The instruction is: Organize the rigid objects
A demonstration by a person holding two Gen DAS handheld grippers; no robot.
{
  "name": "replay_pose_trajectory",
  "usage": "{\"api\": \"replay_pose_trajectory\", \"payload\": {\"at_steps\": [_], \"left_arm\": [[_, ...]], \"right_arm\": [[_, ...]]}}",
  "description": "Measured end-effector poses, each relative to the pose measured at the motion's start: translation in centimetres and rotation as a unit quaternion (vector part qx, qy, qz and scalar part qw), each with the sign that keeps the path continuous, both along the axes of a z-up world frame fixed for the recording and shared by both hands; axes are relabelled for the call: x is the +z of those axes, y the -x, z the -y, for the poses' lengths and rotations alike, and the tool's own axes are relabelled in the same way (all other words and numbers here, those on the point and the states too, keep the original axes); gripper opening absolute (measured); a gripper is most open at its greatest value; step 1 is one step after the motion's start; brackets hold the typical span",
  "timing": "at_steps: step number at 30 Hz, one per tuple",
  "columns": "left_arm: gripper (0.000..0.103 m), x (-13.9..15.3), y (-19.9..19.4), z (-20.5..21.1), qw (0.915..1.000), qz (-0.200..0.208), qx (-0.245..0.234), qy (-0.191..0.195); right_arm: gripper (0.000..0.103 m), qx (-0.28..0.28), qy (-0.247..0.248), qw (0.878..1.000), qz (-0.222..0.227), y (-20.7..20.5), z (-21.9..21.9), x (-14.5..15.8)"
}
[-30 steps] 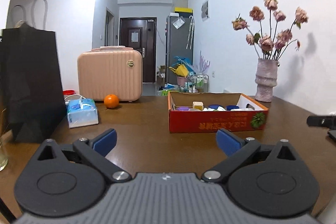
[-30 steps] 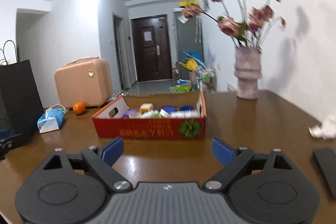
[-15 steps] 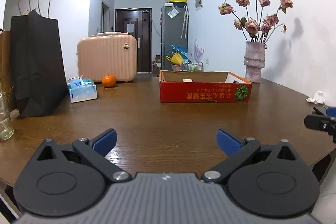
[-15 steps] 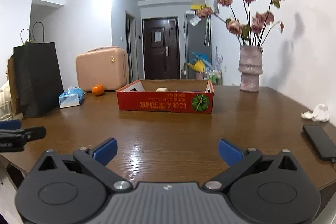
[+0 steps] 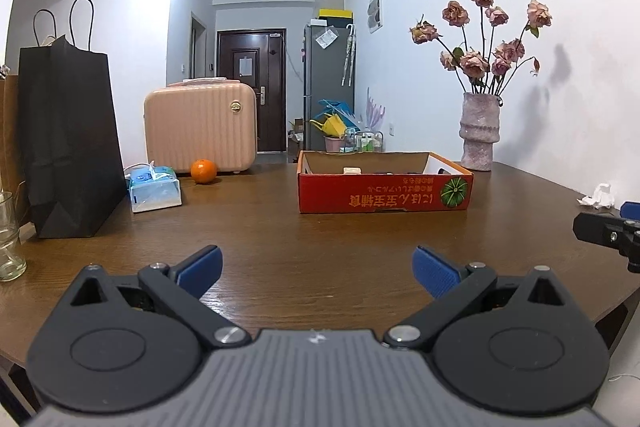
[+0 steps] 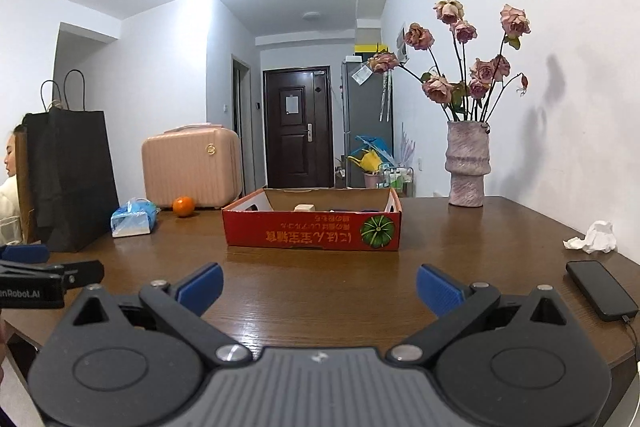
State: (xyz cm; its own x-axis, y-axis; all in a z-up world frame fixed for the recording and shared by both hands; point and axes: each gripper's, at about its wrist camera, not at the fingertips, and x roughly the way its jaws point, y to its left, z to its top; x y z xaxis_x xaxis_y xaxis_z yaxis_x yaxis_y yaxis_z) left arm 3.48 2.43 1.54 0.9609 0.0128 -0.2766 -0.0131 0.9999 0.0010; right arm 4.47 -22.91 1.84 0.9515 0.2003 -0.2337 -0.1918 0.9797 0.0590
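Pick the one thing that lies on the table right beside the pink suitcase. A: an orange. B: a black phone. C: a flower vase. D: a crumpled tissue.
A: the orange sits on the table just in front of the pink suitcase, while the phone, tissue and vase are all over on the far right side.

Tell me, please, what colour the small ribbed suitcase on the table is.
Pale pink ribbed suitcase, clearest in the left wrist view.
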Motion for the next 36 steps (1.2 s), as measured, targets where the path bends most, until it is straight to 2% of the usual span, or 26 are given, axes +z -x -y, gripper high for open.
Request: {"api": "replay_pose_trajectory", "payload": {"at_steps": [6, 36], "left_arm": [[0.103, 0.12, 0.09, 0.07, 1.0000, 0.007, 0.001, -0.004], [0.103, -0.08, -0.43, -0.06, 0.9999, -0.007, -0.003, -0.013]], "right_arm": [[0.103, -0.004, -0.004, 1.000, -0.001, -0.01, 0.09, -0.09], [0.103, -0.004, 0.003, 1.000, -0.017, -0.32, -0.03, -0.40]]}}
